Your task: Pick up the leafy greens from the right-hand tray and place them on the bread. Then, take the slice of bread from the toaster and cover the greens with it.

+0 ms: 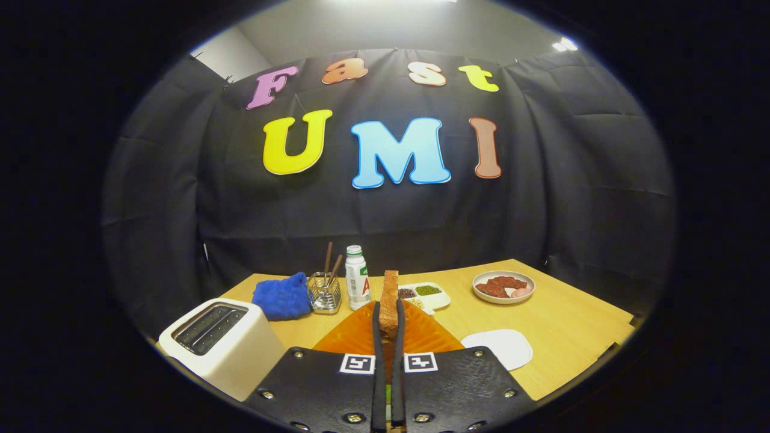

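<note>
Tongs point(388, 328) clamped on a bread slice point(390, 294), held upright on edge above the orange mat point(355, 337), toaster point(219, 340) off to their left on the counter point(559, 325).

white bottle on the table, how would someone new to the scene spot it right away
Start at the white toaster beside the jaws, then look past it along the wooden table to the blue cloth and wire holder with sticks. The white bottle stands upright just beyond the bread slice that the gripper holds; it is the tallest container.
</note>
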